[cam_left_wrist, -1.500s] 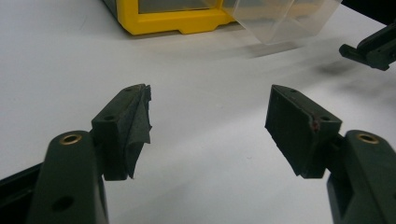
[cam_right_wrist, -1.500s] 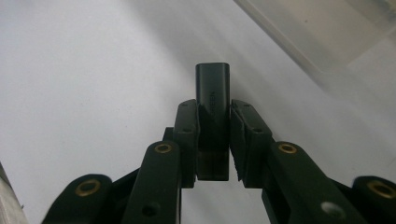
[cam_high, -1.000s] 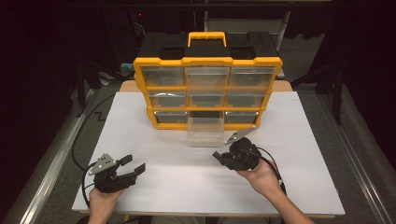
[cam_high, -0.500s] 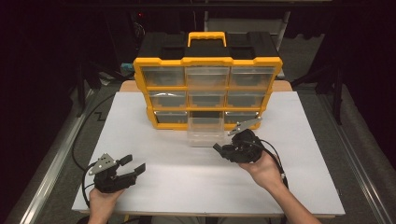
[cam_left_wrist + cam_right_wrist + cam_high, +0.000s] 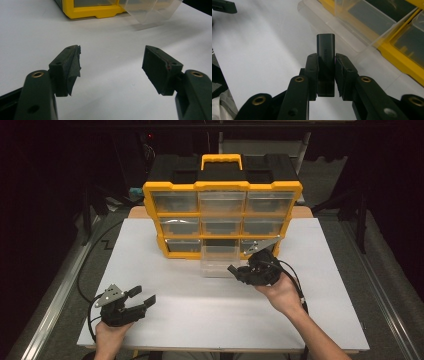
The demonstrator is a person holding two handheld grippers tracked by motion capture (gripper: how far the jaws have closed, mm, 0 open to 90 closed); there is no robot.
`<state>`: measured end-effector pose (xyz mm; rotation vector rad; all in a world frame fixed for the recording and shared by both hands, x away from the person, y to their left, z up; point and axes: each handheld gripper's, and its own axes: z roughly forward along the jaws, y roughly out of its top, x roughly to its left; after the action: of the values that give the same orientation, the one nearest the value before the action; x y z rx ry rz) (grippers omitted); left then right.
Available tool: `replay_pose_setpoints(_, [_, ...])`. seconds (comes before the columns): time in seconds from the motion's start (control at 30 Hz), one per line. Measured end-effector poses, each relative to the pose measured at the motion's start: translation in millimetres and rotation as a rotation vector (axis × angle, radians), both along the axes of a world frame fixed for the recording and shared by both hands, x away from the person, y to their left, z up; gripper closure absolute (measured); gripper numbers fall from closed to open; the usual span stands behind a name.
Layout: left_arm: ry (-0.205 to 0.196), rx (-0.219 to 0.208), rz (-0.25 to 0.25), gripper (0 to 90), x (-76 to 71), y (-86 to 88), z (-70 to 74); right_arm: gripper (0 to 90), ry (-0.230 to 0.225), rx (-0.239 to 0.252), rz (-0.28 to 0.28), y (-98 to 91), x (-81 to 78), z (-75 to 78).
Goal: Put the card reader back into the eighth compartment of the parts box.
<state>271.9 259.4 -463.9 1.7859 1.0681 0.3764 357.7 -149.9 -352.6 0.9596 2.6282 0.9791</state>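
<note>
The right gripper has its two pads closed on a small black rectangular block, which stands up between them with its rounded top poking out beyond the tips (faint raised lettering runs along its face, too small to read). In the high view this right gripper is held above the white table, just in front of a clear plastic drawer pulled out from the bottom row of a yellow and black organizer case; the person's right hand cups it from below, forearm running back to the table's near edge, jaws pointing toward the drawer. The left gripper stands wide open with nothing between its pads, only bare tabletop. In the high view the left gripper sits low near the front left corner of the table, well apart from the case, held by the left hand, with its black cable looping off the table's left side. The pulled-out drawer lies between the held block and the case front.
</note>
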Motion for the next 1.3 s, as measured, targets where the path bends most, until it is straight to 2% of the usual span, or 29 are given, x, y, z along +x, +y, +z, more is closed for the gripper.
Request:
replay_pose_setpoints(0.27, [0.000, 0.000, 0.001, 31.4, 0.0, -0.1, 0.0, 73.6, -0.020, -0.010, -0.013, 6.6, 14.7, 9.2])
replay_pose_setpoints(0.63, [-0.002, 0.002, 0.000, 31.4, -0.1, -0.1, 0.0, 73.6, -0.030, -0.029, -0.033, 16.9, 34.2, 12.8])
replay_pose_setpoints(0.97, [-0.002, 0.002, -0.001, 31.4, 0.0, 0.0, 0.0, 73.5, -0.013, -0.044, -0.051, 28.6, 52.7, 8.2])
replay_pose_setpoints(1.3, [-0.001, 0.002, -0.003, 31.3, 0.1, -0.1, 0.0, 73.5, 0.018, -0.065, -0.071, 37.1, 63.4, 0.4])
